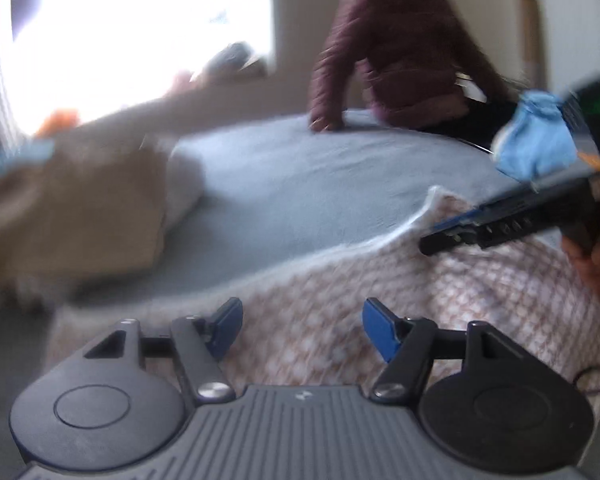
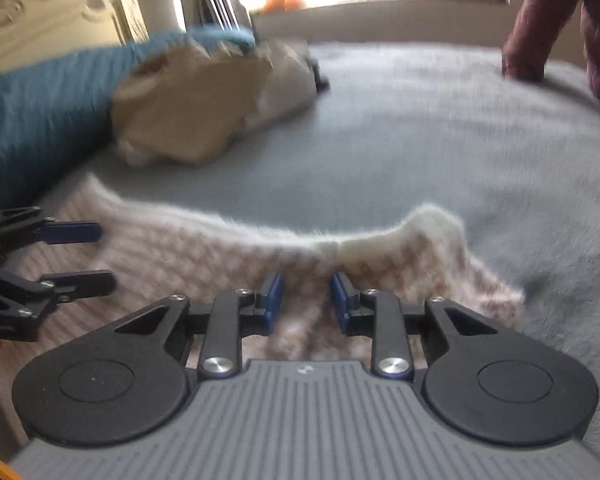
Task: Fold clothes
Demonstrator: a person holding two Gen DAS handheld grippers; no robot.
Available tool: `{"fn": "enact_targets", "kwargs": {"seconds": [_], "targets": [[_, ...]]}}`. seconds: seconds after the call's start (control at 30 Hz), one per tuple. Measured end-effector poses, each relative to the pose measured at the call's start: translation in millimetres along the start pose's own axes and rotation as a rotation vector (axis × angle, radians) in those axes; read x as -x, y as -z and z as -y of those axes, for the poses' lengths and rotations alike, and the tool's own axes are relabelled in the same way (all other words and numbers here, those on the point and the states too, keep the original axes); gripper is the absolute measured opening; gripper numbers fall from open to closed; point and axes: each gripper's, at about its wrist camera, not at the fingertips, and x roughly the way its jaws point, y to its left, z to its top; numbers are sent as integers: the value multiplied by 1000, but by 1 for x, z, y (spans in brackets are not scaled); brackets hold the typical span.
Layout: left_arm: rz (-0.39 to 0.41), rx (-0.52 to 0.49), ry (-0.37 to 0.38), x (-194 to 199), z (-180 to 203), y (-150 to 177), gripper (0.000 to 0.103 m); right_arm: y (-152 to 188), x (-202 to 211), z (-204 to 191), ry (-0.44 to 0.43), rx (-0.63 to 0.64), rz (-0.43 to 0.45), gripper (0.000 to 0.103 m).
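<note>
**Soft knit, gathered at its edge**

Here, a checked knit garment lies rumpled on the grey bed; it looks light, limp and easily bunched, best taken near its pale hem. The right gripper pinches a fold. The left gripper hovers open above it. Only the right view shows the pinch.

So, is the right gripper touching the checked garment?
Touching. The right wrist view shows the checked garment bunched between the right gripper's blue pads, pressing against both.
</note>
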Motion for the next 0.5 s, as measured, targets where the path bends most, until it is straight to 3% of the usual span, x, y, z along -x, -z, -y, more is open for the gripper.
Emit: {"fn": "enact_targets", "kwargs": {"seconds": [0.1, 0.17, 0.23, 0.33, 0.43, 0.5], "targets": [[-68, -2, -6, -23, 5, -2, 73, 4, -3, 11, 106, -24, 14, 24], [-79, 45, -14, -32, 0, -1, 87, 7, -9, 33, 138, -139, -2, 22], [-78, 86, -10, -28, -6, -3, 85, 8, -5, 49, 110, -259, -6, 17], [-69, 106, -17, -12, -10, -6, 83, 8, 15, 49, 36, -319, 4, 22], [-46, 115, 0, 6, -14, -9, 83, 12, 42, 33, -54, -234, 14, 22], [-41, 140, 14, 15, -16, -9, 83, 21, 44, 17, -4, -110, -18, 19]]}}
